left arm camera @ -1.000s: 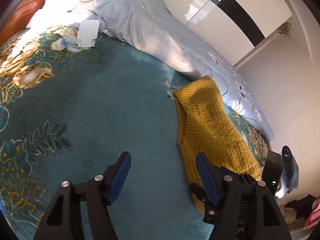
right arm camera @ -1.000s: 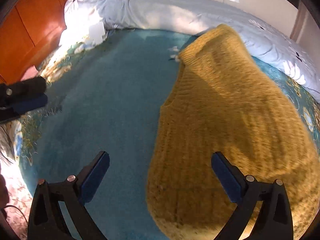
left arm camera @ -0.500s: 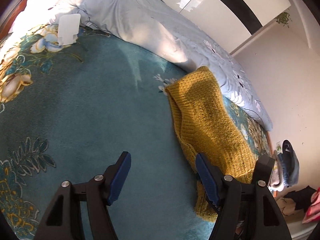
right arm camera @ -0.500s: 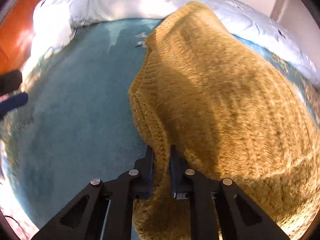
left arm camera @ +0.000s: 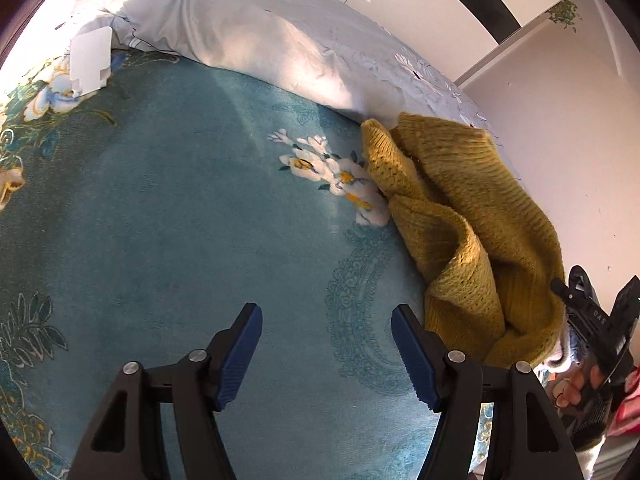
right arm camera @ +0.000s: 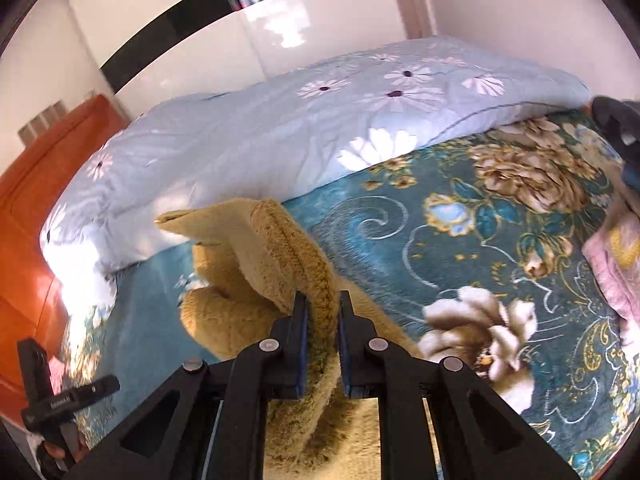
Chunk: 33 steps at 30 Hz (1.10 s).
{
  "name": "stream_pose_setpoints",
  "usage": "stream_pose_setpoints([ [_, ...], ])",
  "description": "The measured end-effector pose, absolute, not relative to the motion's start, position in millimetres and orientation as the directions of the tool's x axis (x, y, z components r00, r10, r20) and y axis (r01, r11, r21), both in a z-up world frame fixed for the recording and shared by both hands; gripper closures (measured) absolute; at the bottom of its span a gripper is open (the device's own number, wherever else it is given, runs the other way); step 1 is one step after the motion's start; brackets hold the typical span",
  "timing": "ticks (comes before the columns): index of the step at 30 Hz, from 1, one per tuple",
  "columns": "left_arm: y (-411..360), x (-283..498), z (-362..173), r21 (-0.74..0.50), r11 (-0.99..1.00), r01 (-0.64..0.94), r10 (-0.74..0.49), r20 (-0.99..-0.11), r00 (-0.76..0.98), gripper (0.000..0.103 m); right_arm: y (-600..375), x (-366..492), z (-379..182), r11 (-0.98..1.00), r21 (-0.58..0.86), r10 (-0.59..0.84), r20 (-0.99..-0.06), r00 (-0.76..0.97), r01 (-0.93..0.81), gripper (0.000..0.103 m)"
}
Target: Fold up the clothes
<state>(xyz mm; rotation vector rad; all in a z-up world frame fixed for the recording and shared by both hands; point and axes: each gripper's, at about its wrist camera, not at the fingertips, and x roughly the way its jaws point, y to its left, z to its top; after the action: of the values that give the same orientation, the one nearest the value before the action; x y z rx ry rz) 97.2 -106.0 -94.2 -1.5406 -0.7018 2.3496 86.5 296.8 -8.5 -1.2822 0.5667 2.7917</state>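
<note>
A mustard-yellow knitted sweater [left arm camera: 476, 216] lies bunched on the teal floral bedspread [left arm camera: 168, 208], at the right of the left wrist view. My right gripper [right arm camera: 322, 308] is shut on an edge of the sweater [right arm camera: 280, 248] and holds it lifted, so the knit hangs in folds. My left gripper [left arm camera: 326, 320] is open and empty over the bedspread, to the left of the sweater, not touching it. The right gripper's body shows at the far right of the left wrist view [left arm camera: 592, 320].
A pale blue daisy-print duvet [right arm camera: 304, 128] lies rolled along the far side of the bed. A white card [left arm camera: 90, 60] lies near the far left. An orange headboard [right arm camera: 28, 216] stands left. Pink clothing [right arm camera: 616, 256] lies at the right edge. White wardrobe doors stand behind.
My right gripper closed on the sweater's edge and lifted it, pulling it right; the flat sweater is now bunched and folded. My left gripper stayed open.
</note>
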Motion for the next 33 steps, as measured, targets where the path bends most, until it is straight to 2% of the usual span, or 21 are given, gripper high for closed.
stream_pose_setpoints([
  [7,-61.6,70.7,-100.2,-0.545,-0.838,0.027,0.498,-0.785,-0.367,0.032,385.8,100.3,-51.4,-0.863,0.327,-0.041,-0.805,-0.591,-0.386,0.090],
  [11,-33.7,45.5,-107.9,-0.609,-0.793,0.018,0.565,-0.746,-0.354,0.032,410.8,114.4,-93.7,-0.805,0.367,-0.067,-0.837,-0.542,-0.467,0.090],
  [16,-10.1,12.5,-106.0,-0.701,-0.713,0.018,0.648,-0.668,-0.365,0.032,413.2,121.4,-111.2,-0.809,0.376,-0.100,-0.846,-0.524,-0.452,0.090],
  [20,10.5,-21.1,-114.6,-0.661,-0.749,0.036,0.611,-0.711,-0.348,0.032,411.9,122.2,-115.7,-0.805,0.385,-0.113,-0.846,-0.520,-0.452,0.090],
  [26,34.7,-22.3,-134.4,-0.712,-0.702,0.039,0.669,-0.677,-0.306,0.034,412.1,126.4,-127.0,-0.789,0.412,-0.146,-0.846,-0.513,-0.455,0.089],
  [27,37.1,-20.2,-132.3,-0.708,-0.705,0.022,0.666,-0.673,-0.323,0.043,411.5,128.0,-126.9,-0.790,0.413,-0.147,-0.846,-0.513,-0.454,0.089],
  [28,39.3,-19.1,-130.2,-0.703,-0.711,0.008,0.661,-0.672,-0.332,0.066,410.5,127.8,-126.5,-0.792,0.412,-0.149,-0.846,-0.512,-0.451,0.089],
  [30,43.4,-19.1,-125.4,-0.687,-0.726,-0.008,0.649,-0.682,-0.338,0.087,408.0,127.4,-122.5,-0.797,0.411,-0.149,-0.843,-0.517,-0.442,0.089],
  [33,40.4,-17.5,-110.2,-0.694,-0.719,-0.038,0.653,-0.656,-0.379,0.090,403.3,126.8,-111.4,-0.808,0.410,-0.144,-0.834,-0.532,-0.423,0.089],
])
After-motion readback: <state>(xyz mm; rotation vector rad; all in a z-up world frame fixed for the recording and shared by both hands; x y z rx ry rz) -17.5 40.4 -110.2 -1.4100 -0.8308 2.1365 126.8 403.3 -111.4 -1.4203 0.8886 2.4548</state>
